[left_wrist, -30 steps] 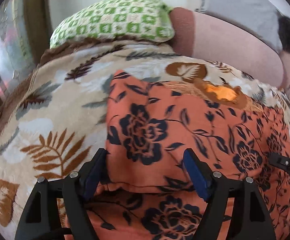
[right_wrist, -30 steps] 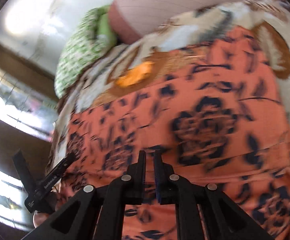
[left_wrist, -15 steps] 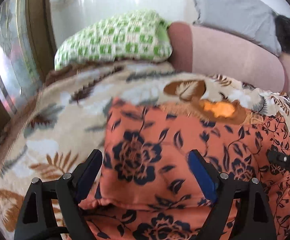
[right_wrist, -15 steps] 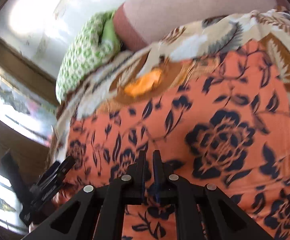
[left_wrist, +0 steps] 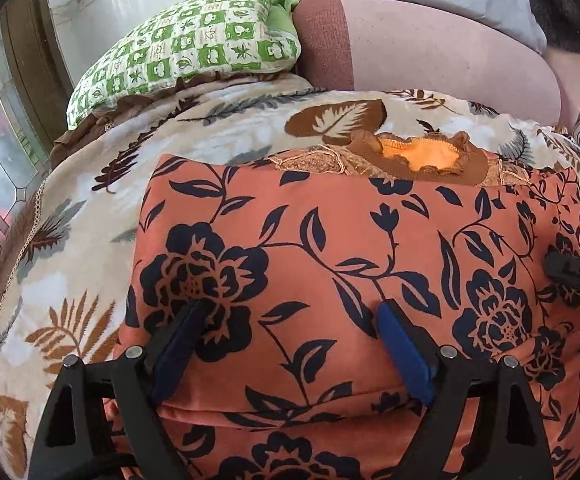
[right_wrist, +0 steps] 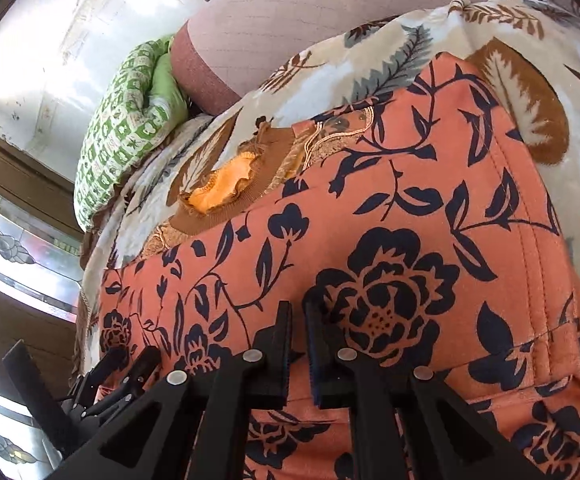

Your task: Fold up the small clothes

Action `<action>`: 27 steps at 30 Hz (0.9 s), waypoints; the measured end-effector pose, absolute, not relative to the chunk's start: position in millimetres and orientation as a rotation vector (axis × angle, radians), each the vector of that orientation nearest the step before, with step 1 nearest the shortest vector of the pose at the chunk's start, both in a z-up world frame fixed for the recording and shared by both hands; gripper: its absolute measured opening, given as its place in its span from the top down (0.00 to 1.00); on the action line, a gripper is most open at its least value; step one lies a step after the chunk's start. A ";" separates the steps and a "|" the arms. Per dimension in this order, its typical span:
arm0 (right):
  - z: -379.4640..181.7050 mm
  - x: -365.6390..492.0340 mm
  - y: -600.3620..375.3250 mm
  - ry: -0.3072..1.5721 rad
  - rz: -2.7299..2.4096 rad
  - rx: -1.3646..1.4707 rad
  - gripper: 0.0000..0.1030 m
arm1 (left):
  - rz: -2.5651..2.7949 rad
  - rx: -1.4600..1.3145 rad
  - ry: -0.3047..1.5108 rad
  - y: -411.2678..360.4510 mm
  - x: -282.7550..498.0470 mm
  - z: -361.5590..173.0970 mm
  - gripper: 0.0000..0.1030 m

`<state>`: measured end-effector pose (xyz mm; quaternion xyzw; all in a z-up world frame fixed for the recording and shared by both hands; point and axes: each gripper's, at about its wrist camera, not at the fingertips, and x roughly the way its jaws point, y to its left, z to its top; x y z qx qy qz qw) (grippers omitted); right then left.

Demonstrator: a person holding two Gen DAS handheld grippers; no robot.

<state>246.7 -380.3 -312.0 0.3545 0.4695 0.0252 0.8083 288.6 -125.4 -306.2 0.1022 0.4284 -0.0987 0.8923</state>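
Orange, black-flowered cloth garment (left_wrist: 330, 240), long axis left-right, folded edge nearest the wide-open left gripper (left_wrist: 290, 320); right gripper (right_wrist: 298, 312) nearly closed, holding nothing visible.

From my left camera, bare leaf-print blanket (left_wrist: 90, 216) lay open to the left of the orange floral garment (left_wrist: 330, 240), enough for a gripper to come in from that side. Further back, a green checked pillow (left_wrist: 194, 48) and the pink sofa back (left_wrist: 430, 52) walled off the far edge, with only a strip of blanket between them and the garment's brown neckline (left_wrist: 422, 156). On the right, the right gripper (left_wrist: 578, 276) stood over the cloth and blocked that flank. My left gripper (left_wrist: 290, 320) had its fingers spread wide above the fold. Through the right camera, open blanket showed past the garment's right seam (right_wrist: 530, 240).
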 end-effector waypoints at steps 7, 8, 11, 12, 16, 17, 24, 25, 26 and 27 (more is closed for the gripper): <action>-292.2 237.7 -364.0 0.922 0.123 0.672 0.90 | -0.201 0.194 0.864 -124.5 282.9 -299.0 0.14; -290.1 237.6 -359.4 0.918 0.140 0.657 0.90 | -0.203 0.193 0.859 -124.7 282.6 -297.8 0.14; -295.6 240.6 -343.7 0.963 0.177 0.619 0.90 | -0.199 0.207 0.863 -126.2 283.8 -299.8 0.14; -305.2 244.5 -337.2 1.025 0.176 0.599 0.90 | -0.191 0.221 0.888 -127.5 286.4 -305.4 0.14; -308.3 249.0 -337.9 1.037 0.172 0.602 0.92 | -0.194 0.197 0.906 -125.4 290.2 -306.7 0.14; -305.9 250.5 -341.3 1.026 0.178 0.611 0.92 | -0.195 0.177 0.898 -123.5 290.4 -304.2 0.14; -307.1 259.7 -408.0 0.914 -0.049 0.729 0.92 | -0.114 0.147 0.887 -104.3 309.4 -302.9 0.14; -313.7 259.3 -419.7 0.920 -0.112 0.750 0.92 | -0.121 0.143 0.915 -101.6 313.1 -307.7 0.14; -320.5 257.3 -427.5 0.928 -0.150 0.766 0.93 | -0.125 0.144 0.918 -101.8 313.5 -308.7 0.14; -325.8 256.4 -432.9 0.924 -0.148 0.796 0.93 | -0.120 0.157 0.906 -103.8 311.3 -306.8 0.14</action>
